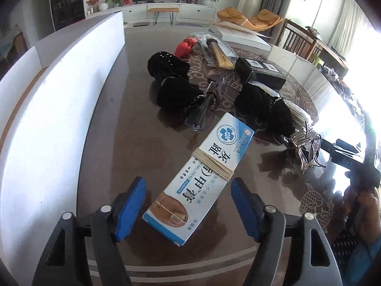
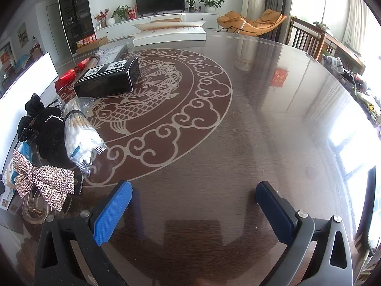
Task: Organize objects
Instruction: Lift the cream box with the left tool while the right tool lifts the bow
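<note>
Nail-cream carton point(image 1: 198, 178), blue and white, bound mid-length with turns of pale string, lying flat on the dark glass-topped table point(image 2: 250, 131) straight ahead of the left gripper point(image 1: 188, 208); near short end already sitting in the gap between the blue pads, touching neither. Long axis running diagonally, from close in at the gripper's left up and away to its right, so askew to the line of the fingers. Left gripper spread wide, holding nothing. Right gripper point(image 2: 194, 211) likewise spread and empty, over bare tabletop well off to the right of the clutter, clearly the farther of the two from the carton. Probably a small twist of the left wrist needed to square the pads across the narrow sides before closing.

Beyond the carton, toward the table's middle: black velvet hair ties point(image 1: 171, 81), a clear plastic hair clip point(image 1: 202, 114), a black box point(image 1: 260, 72), a red packet point(image 1: 187, 45). Nearer the right side, a rhinestone bow clip point(image 2: 44, 182) and a bag of cotton swabs point(image 2: 82, 135). White foam board point(image 1: 59, 90) standing along the table's left edge. Carp-and-cloud medallion point(image 2: 166, 100) inlaid at the table's centre, glare strong toward the right edge. Living room behind: television point(image 2: 160, 0) on a white cabinet, potted plants, an orange lounge chair point(image 2: 252, 22), wooden chairs by bright windows
</note>
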Available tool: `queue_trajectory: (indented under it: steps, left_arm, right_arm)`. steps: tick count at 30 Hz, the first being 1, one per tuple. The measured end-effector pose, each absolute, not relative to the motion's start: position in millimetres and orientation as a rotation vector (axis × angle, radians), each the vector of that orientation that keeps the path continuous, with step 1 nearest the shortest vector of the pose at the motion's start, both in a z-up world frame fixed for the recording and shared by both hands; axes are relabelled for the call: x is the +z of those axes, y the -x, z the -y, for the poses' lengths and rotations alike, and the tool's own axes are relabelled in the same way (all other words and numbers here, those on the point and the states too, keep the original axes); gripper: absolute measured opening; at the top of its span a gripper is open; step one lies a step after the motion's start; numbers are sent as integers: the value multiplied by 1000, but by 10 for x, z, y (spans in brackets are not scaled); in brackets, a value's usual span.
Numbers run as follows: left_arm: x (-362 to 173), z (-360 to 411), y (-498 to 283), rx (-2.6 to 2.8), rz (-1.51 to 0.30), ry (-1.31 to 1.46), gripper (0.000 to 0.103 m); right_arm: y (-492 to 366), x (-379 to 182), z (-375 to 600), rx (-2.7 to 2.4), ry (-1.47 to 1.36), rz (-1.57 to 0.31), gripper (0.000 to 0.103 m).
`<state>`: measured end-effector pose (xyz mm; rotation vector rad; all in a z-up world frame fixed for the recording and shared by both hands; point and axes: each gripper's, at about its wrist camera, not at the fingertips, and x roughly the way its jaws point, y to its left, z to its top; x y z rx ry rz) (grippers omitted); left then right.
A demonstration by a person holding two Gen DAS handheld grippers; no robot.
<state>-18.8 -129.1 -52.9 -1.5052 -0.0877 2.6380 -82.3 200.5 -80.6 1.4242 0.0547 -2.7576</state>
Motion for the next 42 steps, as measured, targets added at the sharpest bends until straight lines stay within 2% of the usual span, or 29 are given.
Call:
queue_trajectory:
  steps: [6,10,12,19,24,26,27,39,41,42]
  left_arm:
    - [-702,945,304,2581,-194,1491,80]
    - [-746,931,376,2606,-130,1494,90]
    - [-755,956,376,2657,-85,1497,91]
    - [-741,1097,247,2827,128,1500,84]
    - [-779,1022,208,2836,52,1511,86]
    - [-797,1027,226,2826,46,1523,95]
    - [-812,1037,245,2822,54,1530,102]
    - [-817,1063,447,2695,-45,1535,103]
    - [-781,1108,410,2741,-22,1485,83]
    - [-755,1112,378,2757,-23,1451,60]
  right_arm:
    - [821,-807,-2003,-2758,-1424,-55,103]
    - [823,-808,-2004,-2758,-1424,-55,103]
    - [822,-807,-2003,-2758,-1424,-55,103]
    - [823,-808,-2004,-2758,-1424,-56,103]
    - [823,-808,-2004,-2758,-1424,-56,103]
    - [823,-809,-2003,-2758,-1424,-56,103]
    - [824,-808,-2004,-2758,-1424,-56,103]
    - [753,-786,-2019,-2755,-1454,-42,103]
    - [644,-763,-1995,-2723,-1469,-13,103]
    - [577,-742,-1968,-2685,-1455,24,103]
